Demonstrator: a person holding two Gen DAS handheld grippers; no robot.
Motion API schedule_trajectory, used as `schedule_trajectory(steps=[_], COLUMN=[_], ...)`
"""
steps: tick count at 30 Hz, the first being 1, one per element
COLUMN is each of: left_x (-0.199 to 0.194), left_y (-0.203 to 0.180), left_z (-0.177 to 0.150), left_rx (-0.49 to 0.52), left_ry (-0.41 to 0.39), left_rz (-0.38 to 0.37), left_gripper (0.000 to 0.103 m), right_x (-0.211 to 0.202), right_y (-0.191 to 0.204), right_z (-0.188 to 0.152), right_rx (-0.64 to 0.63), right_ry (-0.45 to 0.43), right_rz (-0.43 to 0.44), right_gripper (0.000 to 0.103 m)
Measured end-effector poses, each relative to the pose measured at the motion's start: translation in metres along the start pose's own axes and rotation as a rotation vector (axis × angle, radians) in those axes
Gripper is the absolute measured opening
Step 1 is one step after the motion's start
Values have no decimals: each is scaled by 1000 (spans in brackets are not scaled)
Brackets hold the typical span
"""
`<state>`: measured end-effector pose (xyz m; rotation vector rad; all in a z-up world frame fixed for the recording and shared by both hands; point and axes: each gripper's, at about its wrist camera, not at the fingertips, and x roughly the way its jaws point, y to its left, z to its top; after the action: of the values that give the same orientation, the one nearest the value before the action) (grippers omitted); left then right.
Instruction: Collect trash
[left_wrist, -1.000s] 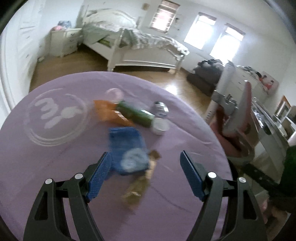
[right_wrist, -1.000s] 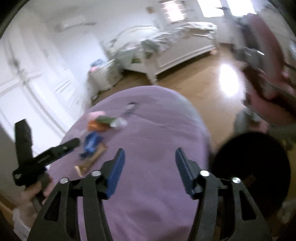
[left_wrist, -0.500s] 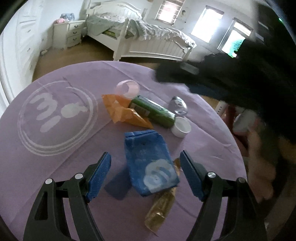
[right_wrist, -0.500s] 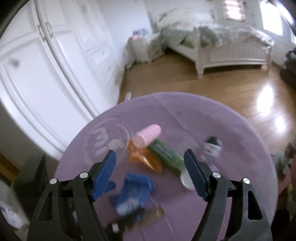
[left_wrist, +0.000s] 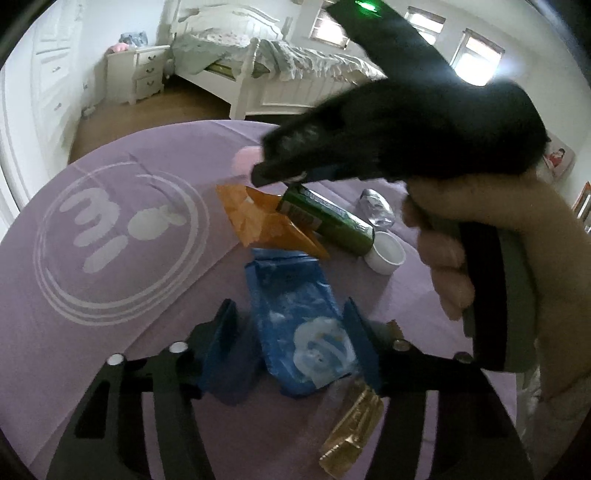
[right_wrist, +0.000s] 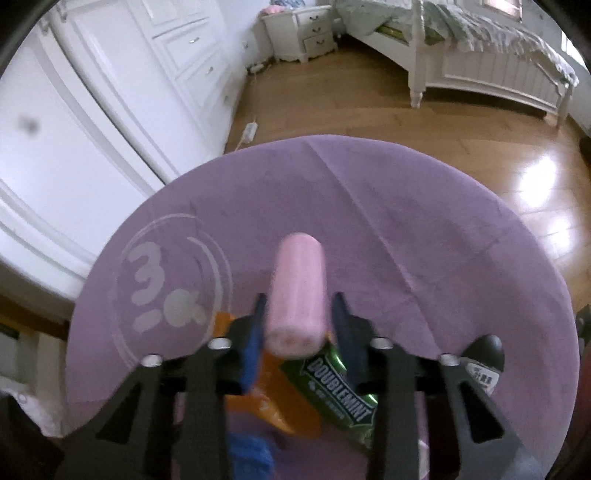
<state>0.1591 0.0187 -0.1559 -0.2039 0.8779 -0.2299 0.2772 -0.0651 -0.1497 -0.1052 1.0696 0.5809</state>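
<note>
Crinkly blue wrapper (left_wrist: 299, 325) mid-table, left gripper (left_wrist: 291, 332) closing around it, barely touching; light, floppy, so pinch mid-body. Right gripper (right_wrist: 297, 325) squeezing the soft pink roll (right_wrist: 297, 291).

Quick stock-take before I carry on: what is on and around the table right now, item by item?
blue wrapper: 1, blue with a white cloud print, near table edge, between the left gripper's fingers
gold wrapper: 1, gold, partly under the blue one
orange wrapper: 1, orange, mid-table
Doublemint gum tube: 1, green, lying on the orange wrapper
pink roll: 1, pale pink, between the right gripper's fingers
white cap: 1, white, at the tube's end
foil ball: 1, silver, beyond the cap
tablecloth: 1, purple, white round logo
bed: 1, white, background
nightstand: 1, white, beside the bed
wardrobe: white doors
left gripper: jaws just closing about the blue wrapper
right gripper: jaws just closing on the pink roll
hand: holding the right gripper's handle
</note>
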Motion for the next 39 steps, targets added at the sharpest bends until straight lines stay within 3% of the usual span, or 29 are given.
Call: schedule_trajectory(steps=[4,7,13,20,34,36,39], left_x=[-1,-8,-36,-84,-108,-105,-79], left_y=[5,6,-10,-69,-179,-181,-176], left_z=[0,-2,-4,-6,-19,-21,-29], left_rx=[-20,-20,3,105,311,316,317], left_ry=[-8,-20,-71,-128,-159,-143,-48], left_rz=[-16,-25,-30,-91,-234,-245,-237], left_gripper=[38,33,31,29,17,17,20], right_x=[-22,-52,-126,-203,-282,-285,-284], right_y=[-12,-27,-28,-37,-99,-108,-120], right_z=[-15,-30,-86,-180,-331,-347,-367], right_rx=[46,103,150,237,428,451,483], right_ry=[-82,-171,-359,-528,-622,-621,-610], right_rz=[66,130,200,198,52,41,43], right_gripper=[28,28,29,29,29,29,29])
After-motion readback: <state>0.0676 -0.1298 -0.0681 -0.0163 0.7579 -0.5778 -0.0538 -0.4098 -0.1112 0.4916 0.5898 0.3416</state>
